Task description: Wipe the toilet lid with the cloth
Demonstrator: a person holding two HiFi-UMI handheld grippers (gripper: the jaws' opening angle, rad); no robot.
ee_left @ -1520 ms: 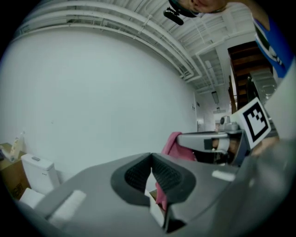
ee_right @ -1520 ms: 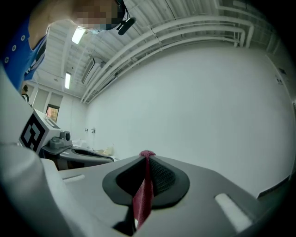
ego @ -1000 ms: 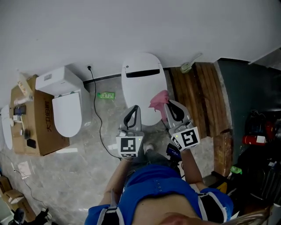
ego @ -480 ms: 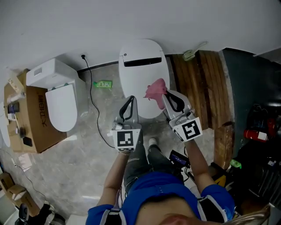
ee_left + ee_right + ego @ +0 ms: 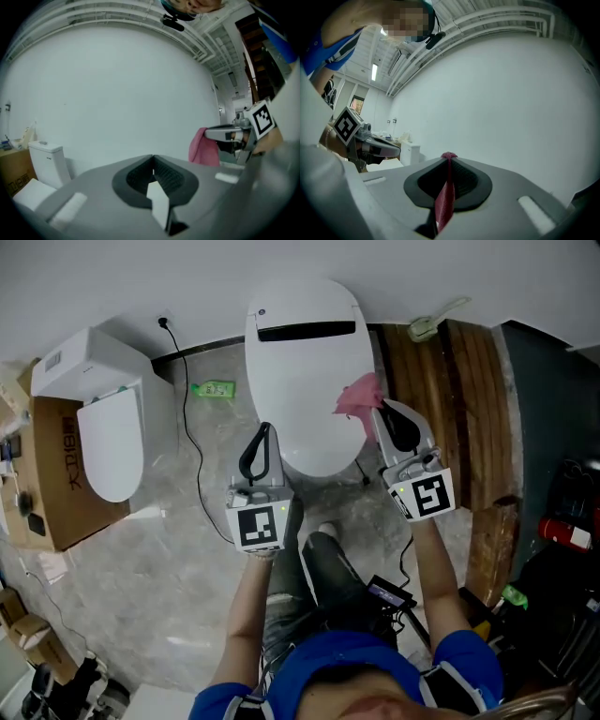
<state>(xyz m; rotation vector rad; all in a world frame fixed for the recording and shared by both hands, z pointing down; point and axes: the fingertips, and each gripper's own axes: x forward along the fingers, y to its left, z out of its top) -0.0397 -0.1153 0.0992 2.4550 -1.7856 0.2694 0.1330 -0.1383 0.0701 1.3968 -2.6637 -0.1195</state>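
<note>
The person stands in front of the toilet, and its white toilet lid is shut, so its flat top is ready to be wiped. The right gripper has its jaws pressed together on the pink cloth. It pinches a thin fold of the cloth so it cannot fall. The cloth hangs by the right edge of the lid, near the front. It looks like it is up in the air over the lid, but no view shows for sure if it touches. The left gripper has its jaws pressed together too, with nothing between them. It waits over the front left edge of the lid, out of the way, because one gripper is enough to wipe. Both grippers point ahead at the white wall, not down, so the right one likely needs to tip down to lay the cloth flat on the lid. Wiping does not seem to have begun. Another toilet stands off to the left.
</note>
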